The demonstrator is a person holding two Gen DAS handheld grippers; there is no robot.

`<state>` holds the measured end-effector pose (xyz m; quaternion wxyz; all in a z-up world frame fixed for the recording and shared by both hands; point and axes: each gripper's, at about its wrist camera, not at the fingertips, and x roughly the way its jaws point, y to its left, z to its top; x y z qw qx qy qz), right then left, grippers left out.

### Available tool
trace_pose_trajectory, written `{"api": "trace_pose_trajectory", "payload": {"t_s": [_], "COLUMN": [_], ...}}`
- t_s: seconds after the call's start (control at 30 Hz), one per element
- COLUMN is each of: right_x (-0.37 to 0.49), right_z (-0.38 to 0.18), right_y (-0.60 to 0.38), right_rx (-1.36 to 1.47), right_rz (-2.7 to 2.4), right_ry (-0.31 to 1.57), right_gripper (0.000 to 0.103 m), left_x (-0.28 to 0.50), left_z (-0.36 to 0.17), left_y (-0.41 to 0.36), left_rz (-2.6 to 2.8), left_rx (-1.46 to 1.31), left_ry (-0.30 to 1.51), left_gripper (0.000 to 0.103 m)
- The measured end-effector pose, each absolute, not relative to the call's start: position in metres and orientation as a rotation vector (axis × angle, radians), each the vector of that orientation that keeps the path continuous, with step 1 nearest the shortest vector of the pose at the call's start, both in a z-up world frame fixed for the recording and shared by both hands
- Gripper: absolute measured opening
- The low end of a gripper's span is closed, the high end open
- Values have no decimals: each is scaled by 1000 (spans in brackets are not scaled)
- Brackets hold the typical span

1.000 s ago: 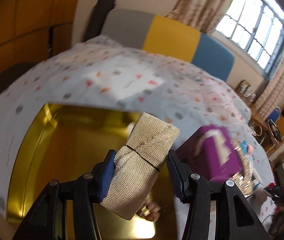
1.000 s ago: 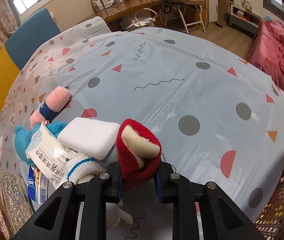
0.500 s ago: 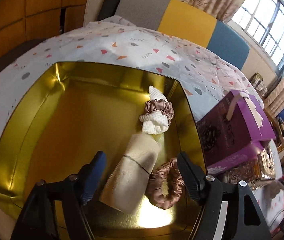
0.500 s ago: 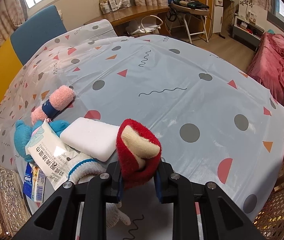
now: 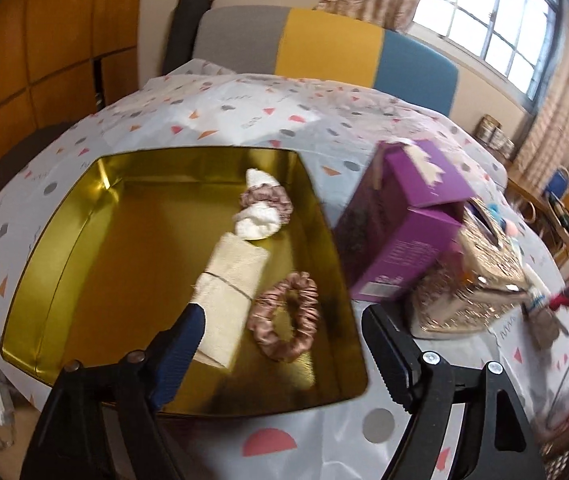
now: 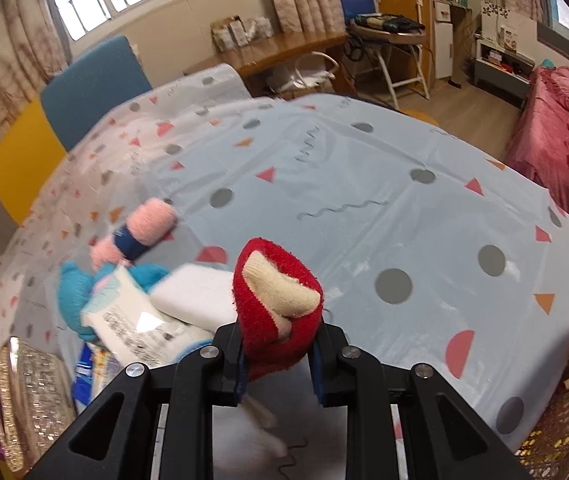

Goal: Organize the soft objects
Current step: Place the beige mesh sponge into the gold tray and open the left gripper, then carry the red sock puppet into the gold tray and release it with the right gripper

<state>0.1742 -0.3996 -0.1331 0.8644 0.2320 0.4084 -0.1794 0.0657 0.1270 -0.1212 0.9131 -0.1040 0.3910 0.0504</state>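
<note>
Burlap roll lies in the gold tin by its right wall, my left gripper opening empty above it, my right gripper clamping 1 red sock to carry there next.

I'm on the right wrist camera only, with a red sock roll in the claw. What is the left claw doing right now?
Observer: The left claw holds nothing. Its jaws are opening above a gold tin.
Operator: Is anything in that tin?
Observer: A beige cloth roll lies on the tin floor, with a pink scrunchie beside it.
Operator: Anything else, and is there room for mine?
Observer: A white bundle ringed by a second scrunchie sits behind them. The tin's left half is bare, so your red sock roll should fit.
</note>
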Motion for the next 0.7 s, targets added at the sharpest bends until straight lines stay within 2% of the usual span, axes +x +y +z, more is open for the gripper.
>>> {"api": "trace_pose_trajectory", "payload": {"t_s": [0.27,0.7], "right_x": [174,201], "right_z": [-118,-107], "right_y": [-388,-345], "right_rx": [499,369], "right_rz": [-264,-176], "right_ry": [771,824], "right_gripper": [22,22], "left_x": [59,51], "left_z": [-114,-112], "left_y": [107,95], "left_rz": [55,10], "left_rx": [-164,-142], "left_ry": [788,792], "left_gripper": [82,83]}}
